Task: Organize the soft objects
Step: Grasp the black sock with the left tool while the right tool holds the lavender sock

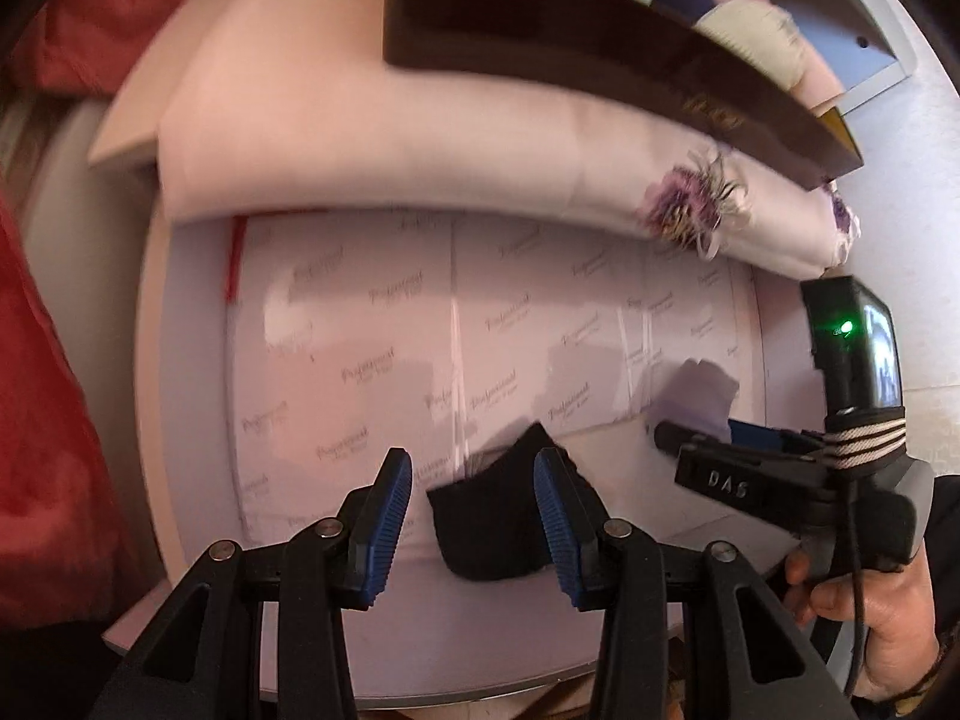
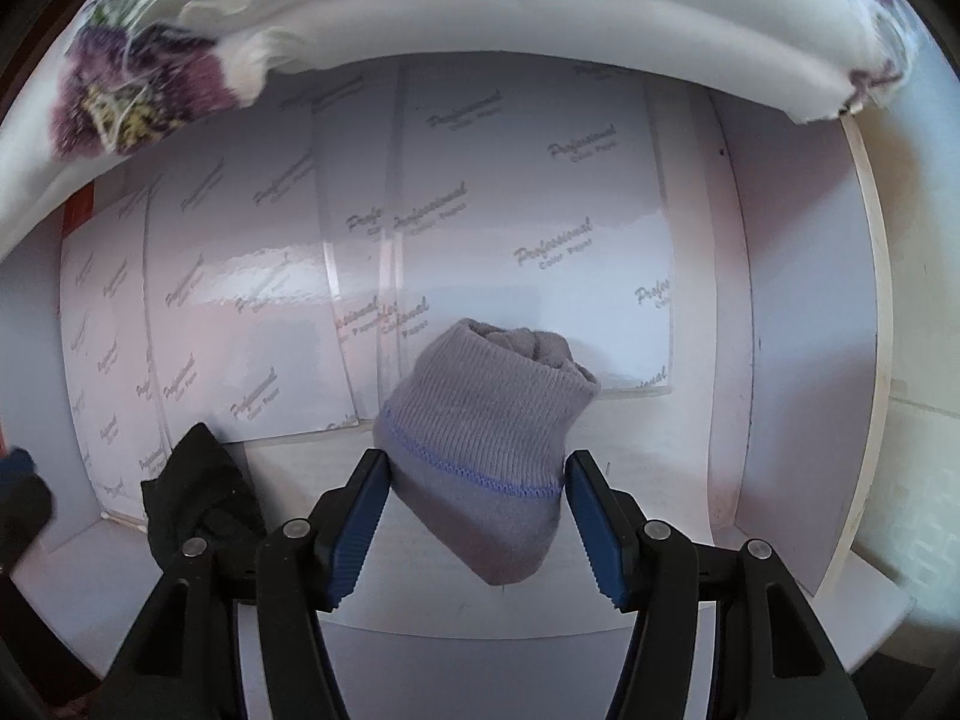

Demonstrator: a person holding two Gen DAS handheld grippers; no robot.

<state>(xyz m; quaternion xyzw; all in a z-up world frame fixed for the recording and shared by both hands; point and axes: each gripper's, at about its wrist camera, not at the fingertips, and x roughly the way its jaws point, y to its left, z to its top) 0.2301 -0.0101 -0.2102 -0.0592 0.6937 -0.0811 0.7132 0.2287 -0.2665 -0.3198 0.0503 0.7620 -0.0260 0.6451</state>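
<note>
On the white tabletop (image 2: 780, 360), two sock bundles sat at the grippers.

Nearest, the right gripper (image 2: 477, 516) pointed down over a rolled grey-lilac sock (image 2: 480, 450); its blue pads (image 2: 360, 522) stood at either flank of the roll, partly apart, apparently touching, though a firm squeeze could not be confirmed. The left gripper (image 1: 474, 516) stood partly open and empty over a black sock (image 1: 498, 528), which lay on the tabletop between and beyond its pads; contact could not be told. Behind both lay glossy white sheets (image 2: 480, 210) printed "Professional Color Paper". Farther back rested a folded white cloth (image 2: 480, 18) with purple flowers, then a dark box (image 1: 600, 54) holding more soft items.
</note>
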